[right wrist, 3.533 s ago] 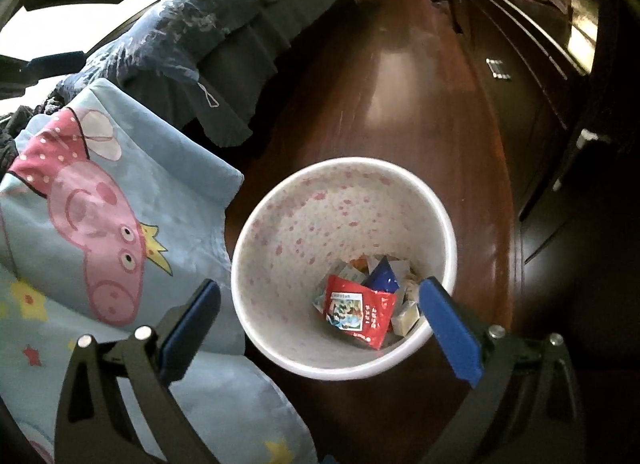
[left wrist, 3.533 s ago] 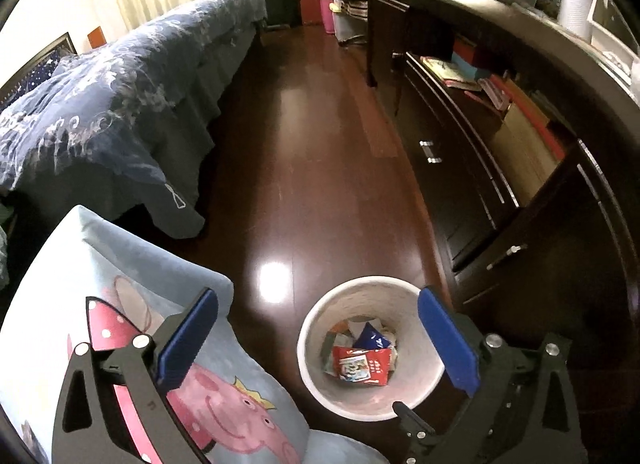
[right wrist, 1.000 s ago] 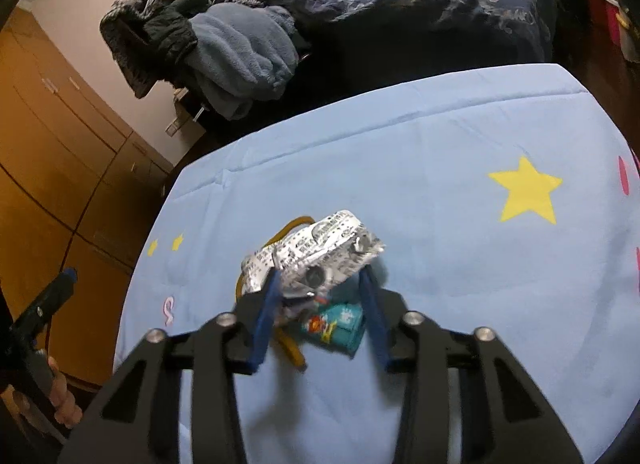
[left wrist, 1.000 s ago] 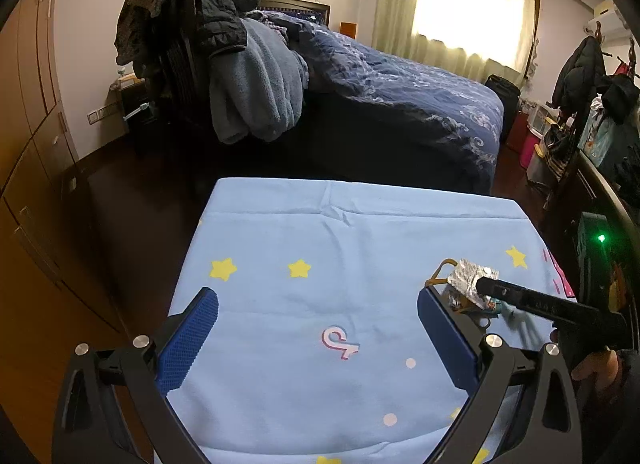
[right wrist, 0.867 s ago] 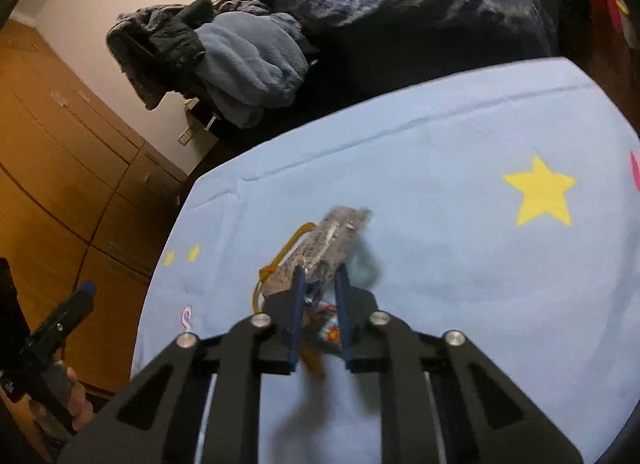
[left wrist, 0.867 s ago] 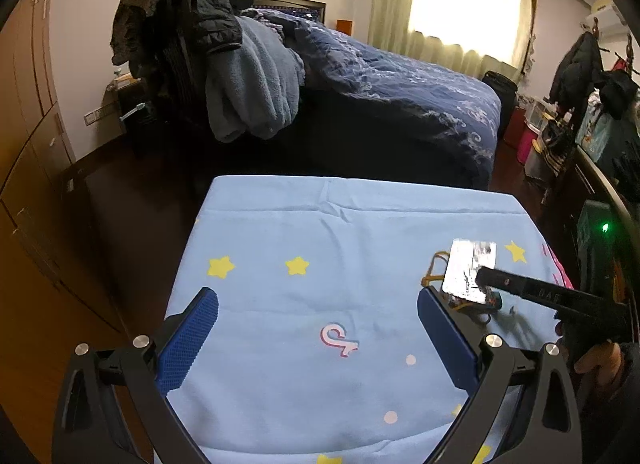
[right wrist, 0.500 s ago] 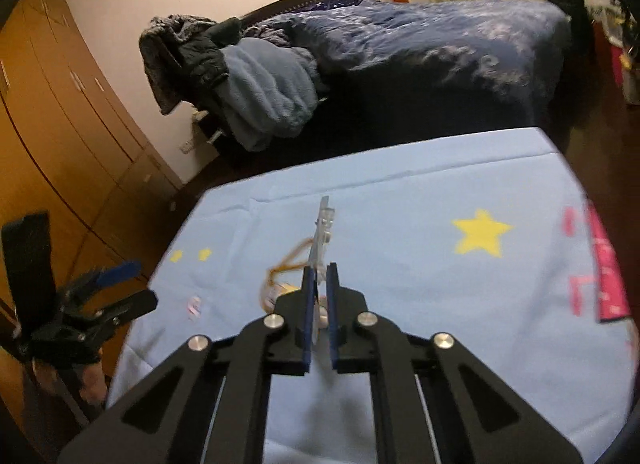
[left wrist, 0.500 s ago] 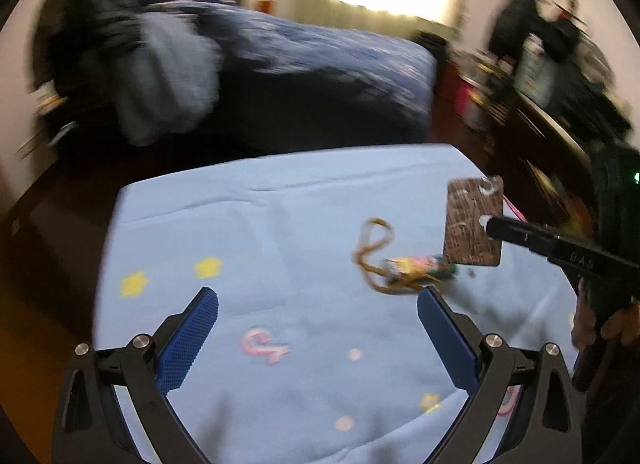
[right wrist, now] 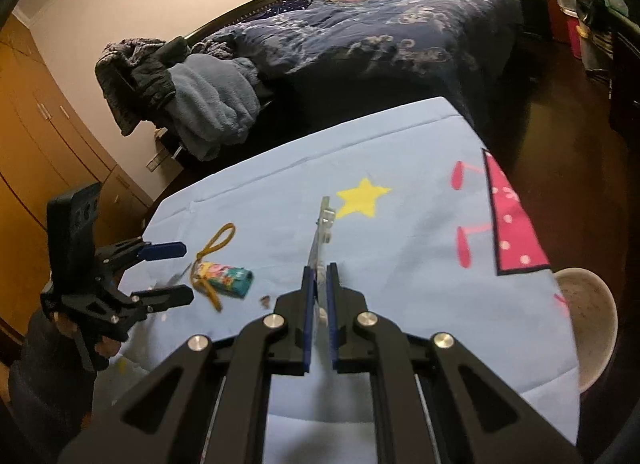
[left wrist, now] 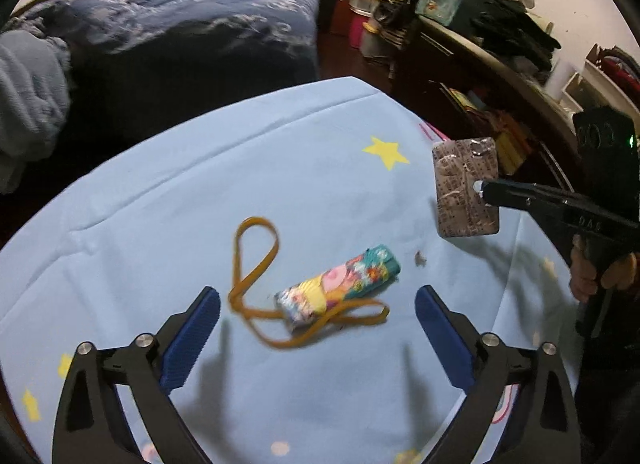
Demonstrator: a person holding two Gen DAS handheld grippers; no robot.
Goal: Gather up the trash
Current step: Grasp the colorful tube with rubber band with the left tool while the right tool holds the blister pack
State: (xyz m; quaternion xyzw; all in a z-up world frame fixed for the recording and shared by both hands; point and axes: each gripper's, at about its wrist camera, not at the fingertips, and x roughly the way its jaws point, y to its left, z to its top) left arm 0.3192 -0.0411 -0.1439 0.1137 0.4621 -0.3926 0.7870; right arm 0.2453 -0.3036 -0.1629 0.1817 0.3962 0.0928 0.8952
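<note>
A silver blister pack (left wrist: 466,188) hangs above the blue cloth, pinched edge-on in my right gripper (right wrist: 320,284), which is shut on it (right wrist: 321,236). On the cloth lie a colourful candy wrapper (left wrist: 340,288) and a tan rubber band (left wrist: 256,256) looped around it. My left gripper (left wrist: 316,328) is open, its blue pads on either side of the wrapper and a little short of it. In the right wrist view the wrapper (right wrist: 224,278) and band (right wrist: 212,252) lie just ahead of the open left gripper (right wrist: 166,272). The white speckled bin (right wrist: 588,324) shows past the cloth's right edge.
The blue star-printed cloth (left wrist: 240,168) covers the work surface. A bed with a dark blue duvet (right wrist: 380,44) stands behind it, clothes piled at its end (right wrist: 180,100). A cluttered dark cabinet (left wrist: 480,64) lines the right side. A small brown crumb (left wrist: 419,260) lies beside the wrapper.
My right gripper shut on the blister pack and lifted it off the cloth toward the right. My left gripper swung down and in toward the wrapper and band.
</note>
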